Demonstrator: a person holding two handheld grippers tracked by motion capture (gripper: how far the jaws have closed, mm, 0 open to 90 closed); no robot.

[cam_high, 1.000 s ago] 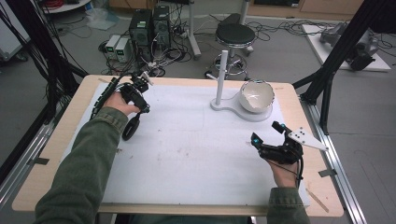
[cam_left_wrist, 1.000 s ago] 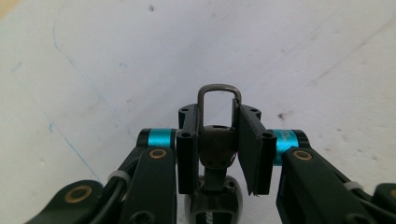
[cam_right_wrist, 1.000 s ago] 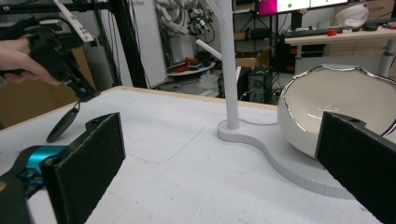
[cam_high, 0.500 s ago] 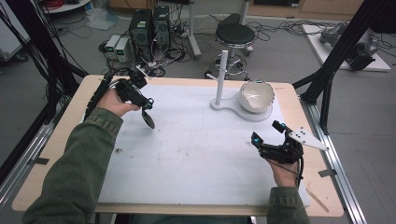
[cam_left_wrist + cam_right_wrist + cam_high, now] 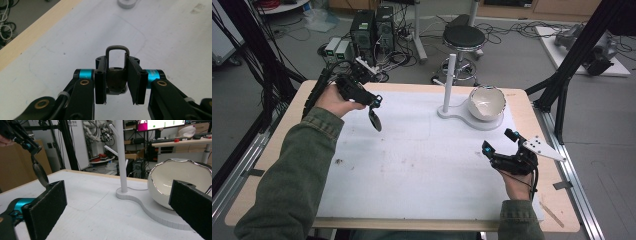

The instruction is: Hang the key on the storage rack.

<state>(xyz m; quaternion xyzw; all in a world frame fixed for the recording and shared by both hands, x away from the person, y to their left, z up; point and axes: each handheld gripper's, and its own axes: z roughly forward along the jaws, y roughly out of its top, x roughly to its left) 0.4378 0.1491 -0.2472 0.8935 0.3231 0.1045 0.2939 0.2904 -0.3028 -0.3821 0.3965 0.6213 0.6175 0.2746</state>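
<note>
- The table (image 5: pixel 272 165) carries a white mat (image 5: pixel 412 165) that covers most of its top.
- A white stand (image 5: pixel 472 119) sits at the mat's far right part, with an upright post (image 5: pixel 450 82) and a white bowl (image 5: pixel 486 102) with a jagged rim resting on its base.
- The right gripper (image 5: pixel 503 145) is held low at the mat's right edge, near the stand. Its jaws are wide apart and hold nothing; in the right gripper view the bowl (image 5: pixel 175 185) lies between and beyond them.
- The left gripper (image 5: pixel 374 102) is raised over the mat's far left part. Its jaws are clamped on the handle of a dark spoon (image 5: pixel 375 119).
- The spoon hangs below the jaws, long axis steep, bowl end down and slightly toward the person, clear of the mat.
- In the left gripper view the spoon (image 5: pixel 117 75) sits pinched between the pads (image 5: pixel 101 82), its looped handle end rising above them.
</note>
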